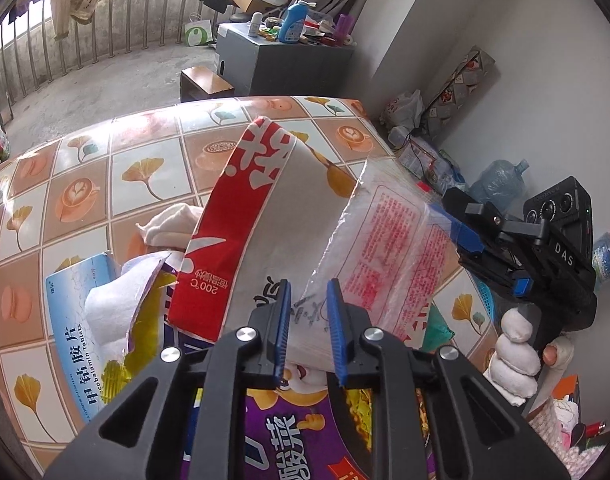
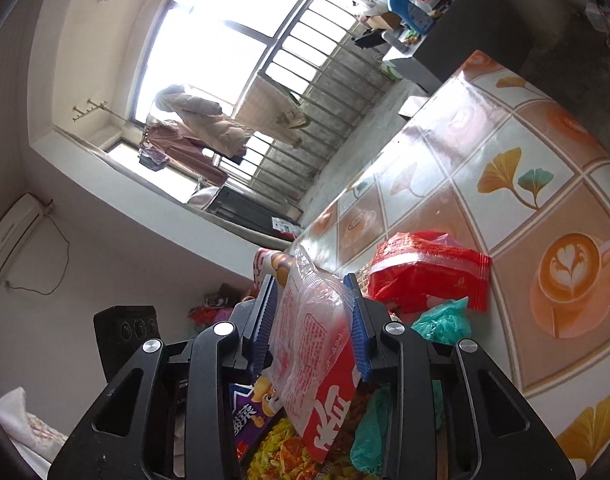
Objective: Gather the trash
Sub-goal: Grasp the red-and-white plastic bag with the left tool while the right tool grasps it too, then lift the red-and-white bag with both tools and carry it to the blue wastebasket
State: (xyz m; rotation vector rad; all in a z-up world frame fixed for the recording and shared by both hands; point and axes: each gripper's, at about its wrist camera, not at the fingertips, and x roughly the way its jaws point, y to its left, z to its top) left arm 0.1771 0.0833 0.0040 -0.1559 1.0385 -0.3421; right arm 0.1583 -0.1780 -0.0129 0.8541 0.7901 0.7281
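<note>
Left wrist view: patterned vinyl tablecloth. On it, big red-and-white paper noodle bowl, "200°C" printed on its band; clear plastic wrapper with red print inside. Left gripper pinches bowl's near rim; right gripper pinches wrapper. Left of bowl, blue-white box reads "Mecobalamin Tablets".

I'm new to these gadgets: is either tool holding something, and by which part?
Both grip the red-and-white bag: the left tool on its near edge, the right tool on the clear printed side panel.
</note>
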